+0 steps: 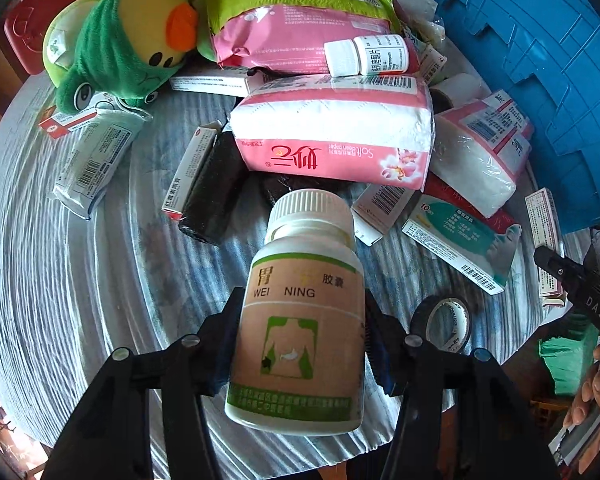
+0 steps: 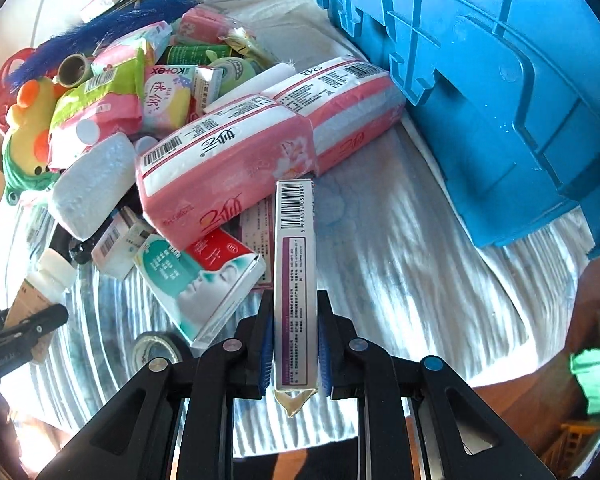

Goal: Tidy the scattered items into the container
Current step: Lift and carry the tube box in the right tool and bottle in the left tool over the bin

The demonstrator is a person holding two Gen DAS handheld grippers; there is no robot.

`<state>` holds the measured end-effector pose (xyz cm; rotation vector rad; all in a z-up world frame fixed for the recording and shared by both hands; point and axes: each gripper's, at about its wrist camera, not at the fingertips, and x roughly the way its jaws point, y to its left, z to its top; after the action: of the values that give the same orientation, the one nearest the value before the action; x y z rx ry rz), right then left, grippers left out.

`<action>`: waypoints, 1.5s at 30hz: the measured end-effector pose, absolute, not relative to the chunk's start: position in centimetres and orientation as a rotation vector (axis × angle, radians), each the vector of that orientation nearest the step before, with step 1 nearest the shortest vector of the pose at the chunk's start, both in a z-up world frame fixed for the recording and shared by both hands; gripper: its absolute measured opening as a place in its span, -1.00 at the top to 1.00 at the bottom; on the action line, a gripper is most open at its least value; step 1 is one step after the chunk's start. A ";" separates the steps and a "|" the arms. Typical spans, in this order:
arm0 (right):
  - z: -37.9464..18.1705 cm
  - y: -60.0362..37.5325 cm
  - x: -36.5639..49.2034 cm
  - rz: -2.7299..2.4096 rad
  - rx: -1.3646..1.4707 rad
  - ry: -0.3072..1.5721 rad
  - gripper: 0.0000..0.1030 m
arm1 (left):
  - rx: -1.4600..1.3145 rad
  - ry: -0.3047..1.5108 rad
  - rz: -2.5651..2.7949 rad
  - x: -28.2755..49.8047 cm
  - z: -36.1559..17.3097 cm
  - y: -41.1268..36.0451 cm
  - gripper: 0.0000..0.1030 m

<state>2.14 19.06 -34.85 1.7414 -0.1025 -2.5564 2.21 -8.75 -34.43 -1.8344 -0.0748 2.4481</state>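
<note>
- Our left gripper is clamped on the pill bottle, clear of the table.
- Our right gripper pinches the slim box tight.
- We carry both level over the blue crate rim before releasing.

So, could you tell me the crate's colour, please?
The crate is blue, clearest in the right wrist view.
</note>
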 end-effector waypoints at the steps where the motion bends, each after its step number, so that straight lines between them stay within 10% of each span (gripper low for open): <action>1: -34.6 19.0 2.6 -2.556 1.738 -0.101 0.65 | -1.827 -0.075 2.453 2.3 -34.0 -8.9 -0.04; 45: -12.7 9.3 0.5 -2.470 1.183 -0.001 0.65 | -1.413 -0.144 2.772 -2.3 -13.9 -14.9 -0.04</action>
<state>0.49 9.25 -12.70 1.1830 -0.0013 -2.4699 -2.34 -14.86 -13.93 -1.4130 -0.1437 2.7722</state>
